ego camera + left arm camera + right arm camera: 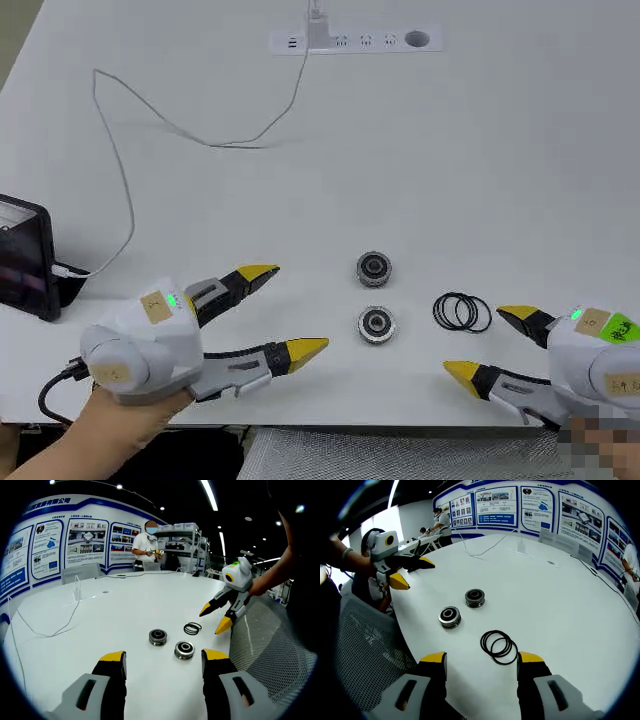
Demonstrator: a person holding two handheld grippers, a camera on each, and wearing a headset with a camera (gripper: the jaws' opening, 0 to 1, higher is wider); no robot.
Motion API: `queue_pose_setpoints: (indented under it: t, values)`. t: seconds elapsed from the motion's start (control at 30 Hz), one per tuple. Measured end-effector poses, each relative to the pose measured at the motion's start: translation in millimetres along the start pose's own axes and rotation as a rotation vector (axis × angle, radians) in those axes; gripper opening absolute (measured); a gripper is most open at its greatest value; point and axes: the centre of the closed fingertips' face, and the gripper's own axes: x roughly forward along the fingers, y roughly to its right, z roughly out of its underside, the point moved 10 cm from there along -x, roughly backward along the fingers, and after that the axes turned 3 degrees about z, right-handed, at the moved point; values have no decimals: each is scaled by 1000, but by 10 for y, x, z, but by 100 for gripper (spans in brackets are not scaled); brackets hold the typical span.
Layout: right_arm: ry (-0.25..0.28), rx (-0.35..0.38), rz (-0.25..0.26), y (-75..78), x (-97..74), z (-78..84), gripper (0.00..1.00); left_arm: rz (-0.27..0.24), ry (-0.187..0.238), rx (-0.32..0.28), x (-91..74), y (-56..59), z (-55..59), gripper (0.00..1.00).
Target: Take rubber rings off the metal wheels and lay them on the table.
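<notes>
Flanking two round metal wheels (pixel 376 324) at nine and four o'clock, the yellow-tipped left gripper (pixel 283 310) and right gripper (pixel 490 342) point inward, jaws wide, empty.

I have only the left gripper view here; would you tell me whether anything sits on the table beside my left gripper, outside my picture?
Observer: Yes. In the head view a black device stands at the left edge of the table, just left of the left gripper, with a white cable running to it.
Operator: Thank you. The rubber rings look tiny to me; how do they lie?
Observer: The right gripper view shows the rubber rings as thin loose loops, overlapping in one flat pile, just ahead of the right gripper, whose jaws are open. The pile is apart from both metal wheels.
</notes>
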Motion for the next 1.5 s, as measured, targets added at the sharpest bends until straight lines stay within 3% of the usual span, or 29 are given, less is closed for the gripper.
queue_pose_setpoints:
  t: [0.17,0.47,0.9,1.27,1.5]
  values:
    - [31,-15,-18,-70,-37,-42,67,-7,7,-2,-82,55,16,63]
    - [48,-36,-5,-128,-117,-74,79,-24,31,-8,-193,142,34,66]
    - [81,-16,24,-219,-233,4,95,-10,39,11,-200,326,1,74]
    - [170,26,26,-170,-382,21,99,2,42,-15,-253,395,19,82]
    - [180,27,22,-114,-431,53,99,-12,57,-44,-287,401,4,86]
